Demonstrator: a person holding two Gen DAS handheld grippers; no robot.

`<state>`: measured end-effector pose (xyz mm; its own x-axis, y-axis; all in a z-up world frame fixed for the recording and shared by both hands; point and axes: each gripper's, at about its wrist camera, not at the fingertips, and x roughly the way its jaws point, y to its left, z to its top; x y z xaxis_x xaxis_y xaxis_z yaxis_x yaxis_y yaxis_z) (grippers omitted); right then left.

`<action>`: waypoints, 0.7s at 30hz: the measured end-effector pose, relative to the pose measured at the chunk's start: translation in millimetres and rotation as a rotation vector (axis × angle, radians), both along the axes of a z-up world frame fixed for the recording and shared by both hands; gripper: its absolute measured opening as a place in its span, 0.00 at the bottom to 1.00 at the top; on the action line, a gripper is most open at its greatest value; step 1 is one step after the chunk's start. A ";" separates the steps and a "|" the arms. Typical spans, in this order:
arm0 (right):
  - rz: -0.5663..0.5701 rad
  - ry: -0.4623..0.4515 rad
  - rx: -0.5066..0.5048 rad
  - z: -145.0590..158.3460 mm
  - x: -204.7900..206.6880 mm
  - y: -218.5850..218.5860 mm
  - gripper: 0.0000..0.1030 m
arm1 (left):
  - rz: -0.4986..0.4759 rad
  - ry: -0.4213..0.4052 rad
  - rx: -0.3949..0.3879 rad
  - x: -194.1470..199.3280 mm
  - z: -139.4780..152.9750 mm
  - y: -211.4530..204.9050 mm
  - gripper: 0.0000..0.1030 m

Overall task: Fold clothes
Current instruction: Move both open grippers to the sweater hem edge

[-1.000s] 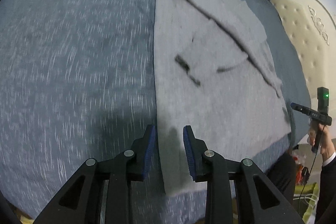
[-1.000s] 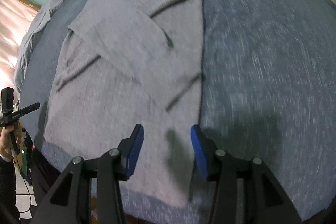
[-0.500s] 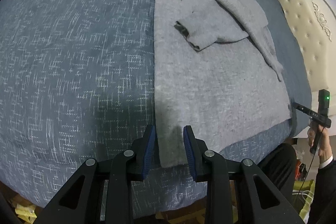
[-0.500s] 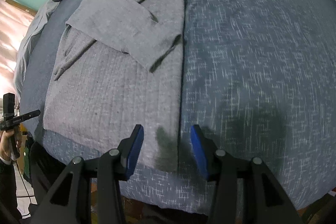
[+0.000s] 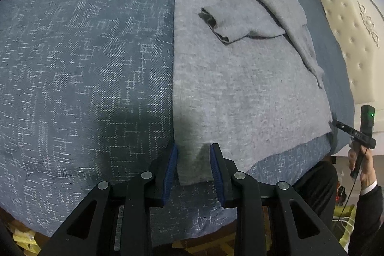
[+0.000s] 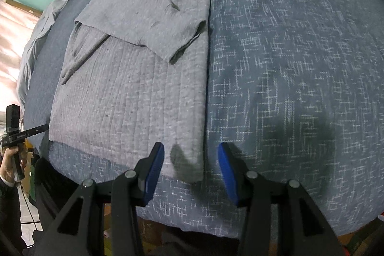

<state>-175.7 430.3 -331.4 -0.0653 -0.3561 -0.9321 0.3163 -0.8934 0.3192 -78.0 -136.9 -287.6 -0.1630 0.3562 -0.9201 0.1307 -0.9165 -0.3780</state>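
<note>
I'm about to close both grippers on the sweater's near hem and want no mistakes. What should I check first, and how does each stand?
1. Sweater flat on the bed: ok.
2. Both sleeves folded onto the body: ok.
3. Left gripper open, straddling its hem corner: ok.
4. Right gripper open, straddling its hem corner: ok.
5. Fingers low enough to catch the fabric: cannot tell.
6. Bedcover clear of the pinch: cannot tell.

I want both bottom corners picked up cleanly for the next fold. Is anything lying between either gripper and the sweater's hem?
Nothing visible. The left gripper and right gripper each hang open over a bottom corner of the grey sweater, with only bedspread around.
</note>
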 end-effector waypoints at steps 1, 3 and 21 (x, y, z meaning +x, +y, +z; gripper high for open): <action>0.001 -0.004 -0.002 -1.2 0.2 -0.6 0.46 | -0.002 -0.002 0.000 0.0 -0.6 1.0 0.31; 0.004 -0.008 -0.003 -3.5 0.6 -3.2 0.46 | -0.003 -0.006 0.000 -0.2 -2.2 1.6 0.31; 0.041 -0.019 -0.015 -14.8 2.0 -21.3 0.46 | -0.008 -0.024 0.022 7.9 -6.5 5.0 0.31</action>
